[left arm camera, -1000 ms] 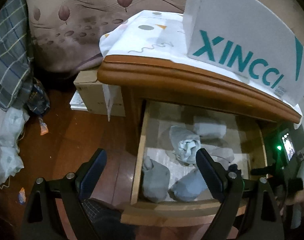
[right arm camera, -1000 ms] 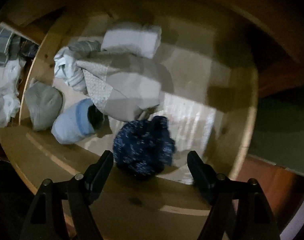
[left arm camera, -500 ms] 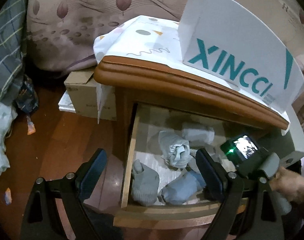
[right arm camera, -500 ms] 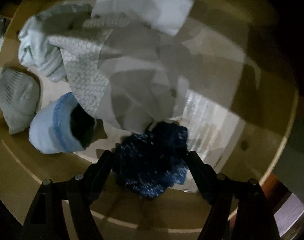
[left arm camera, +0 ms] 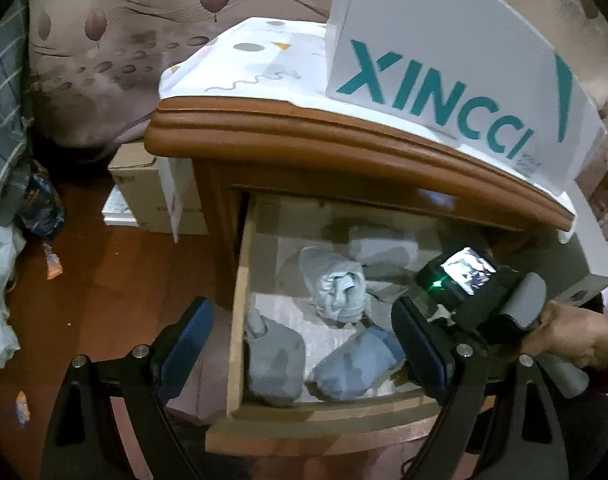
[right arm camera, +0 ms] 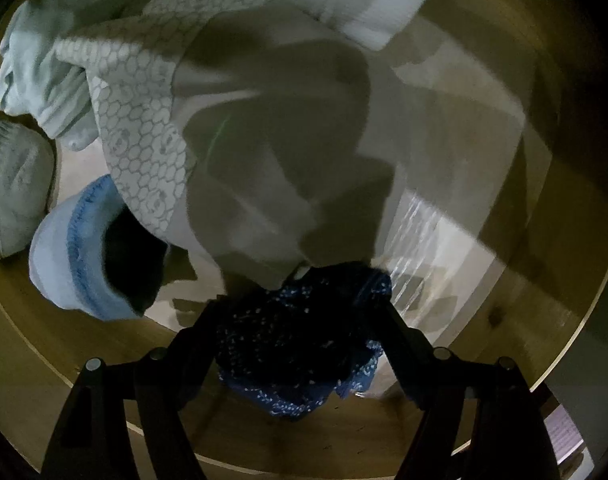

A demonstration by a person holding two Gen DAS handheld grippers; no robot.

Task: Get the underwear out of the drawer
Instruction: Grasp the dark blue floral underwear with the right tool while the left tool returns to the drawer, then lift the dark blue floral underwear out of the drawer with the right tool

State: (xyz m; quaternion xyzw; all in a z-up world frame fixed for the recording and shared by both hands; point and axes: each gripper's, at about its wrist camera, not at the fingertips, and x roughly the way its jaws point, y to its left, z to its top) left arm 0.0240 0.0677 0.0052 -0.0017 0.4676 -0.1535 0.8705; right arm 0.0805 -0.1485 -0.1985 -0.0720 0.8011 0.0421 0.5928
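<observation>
Inside the open light-wood drawer (left arm camera: 239, 320), the right gripper (right arm camera: 304, 312) reaches down with its black fingers spread on either side of a crumpled dark-blue speckled pair of underwear (right arm camera: 299, 344) (whether they pinch the cloth cannot be told). Beside it lie a pale-blue rolled garment (right arm camera: 67, 256) and a grey honeycomb-print cloth (right arm camera: 143, 120). Over the drawer's front, the left gripper (left arm camera: 304, 336) hovers, jaws wide apart and empty.

- left wrist view looks from above and in front, facing the open drawer (left arm camera: 239, 320) and nightstand (left arm camera: 344, 140), fairly far back.
- right wrist view looks steeply down into the drawer (right arm camera: 544, 360), very close.
- both views share the drawer's folded clothes (left arm camera: 338, 292) (right arm camera: 43, 60).
</observation>
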